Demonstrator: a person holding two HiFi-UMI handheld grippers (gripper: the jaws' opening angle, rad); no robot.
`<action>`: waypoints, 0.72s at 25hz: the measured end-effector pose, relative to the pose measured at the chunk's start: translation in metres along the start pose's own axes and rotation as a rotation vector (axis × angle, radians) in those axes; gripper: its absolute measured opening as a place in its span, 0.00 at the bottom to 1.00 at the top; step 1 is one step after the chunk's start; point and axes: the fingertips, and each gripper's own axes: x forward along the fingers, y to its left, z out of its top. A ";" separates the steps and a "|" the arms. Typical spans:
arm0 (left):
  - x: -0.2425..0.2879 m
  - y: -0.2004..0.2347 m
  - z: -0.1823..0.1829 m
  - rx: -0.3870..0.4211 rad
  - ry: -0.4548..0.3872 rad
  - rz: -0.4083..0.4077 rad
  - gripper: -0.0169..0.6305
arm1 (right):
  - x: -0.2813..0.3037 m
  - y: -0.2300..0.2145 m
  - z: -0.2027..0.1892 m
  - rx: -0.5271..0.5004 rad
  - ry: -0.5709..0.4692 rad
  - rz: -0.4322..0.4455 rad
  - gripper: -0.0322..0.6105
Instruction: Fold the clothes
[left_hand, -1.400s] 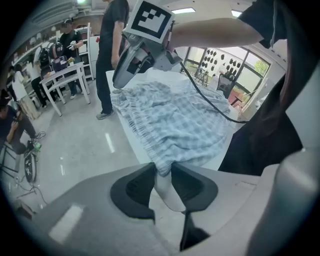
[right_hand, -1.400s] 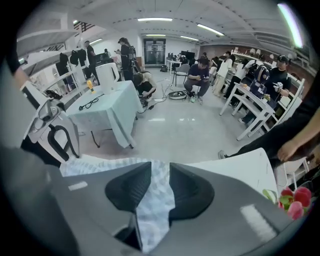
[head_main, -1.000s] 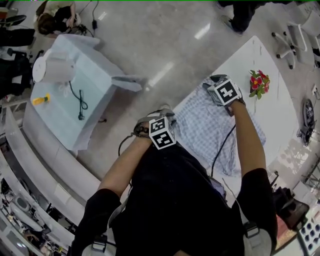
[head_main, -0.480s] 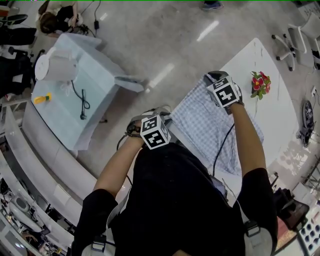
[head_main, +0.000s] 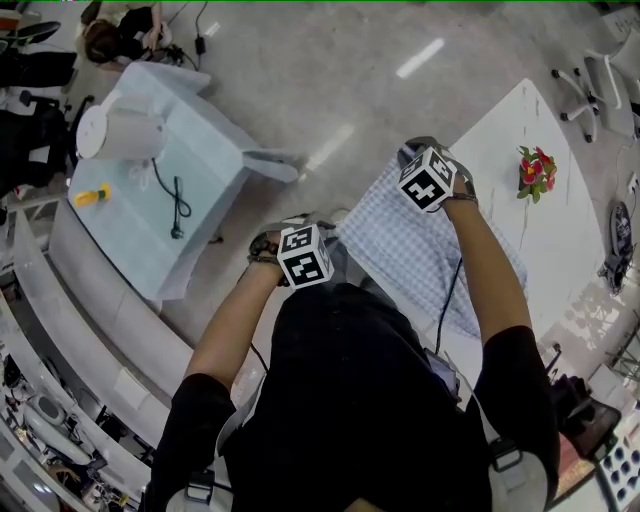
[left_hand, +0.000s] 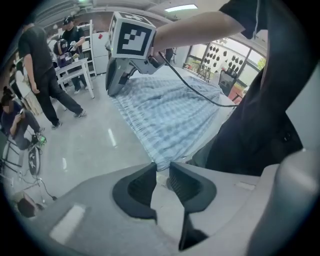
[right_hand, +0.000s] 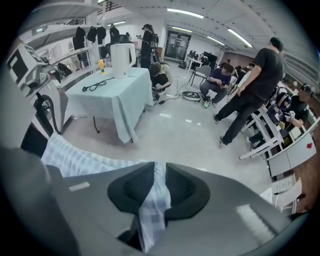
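While head view hides both grips, left tongs (left_hand: 161, 169) pinch corner of checked cloth (head_main: 410, 250) spread on white surface (head_main: 520, 150); right tongs (right_hand: 159, 175), jaws just been closing, clamp fold at far corner.

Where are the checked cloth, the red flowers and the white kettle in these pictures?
checked cloth (head_main: 400, 245): head view, on the middle of its spread part on the table.
red flowers (head_main: 535, 168): head view, on the blossoms.
white kettle (head_main: 118, 132): head view, on the side of its body.
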 end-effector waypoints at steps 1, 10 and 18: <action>0.001 0.000 -0.001 -0.024 -0.014 -0.012 0.17 | 0.002 0.001 0.000 0.010 0.002 0.000 0.17; -0.013 0.006 0.010 -0.046 -0.078 -0.030 0.31 | -0.016 -0.004 0.007 0.136 -0.067 0.032 0.38; -0.027 0.006 0.059 0.061 -0.154 -0.058 0.31 | -0.059 -0.001 -0.025 0.226 -0.092 -0.057 0.36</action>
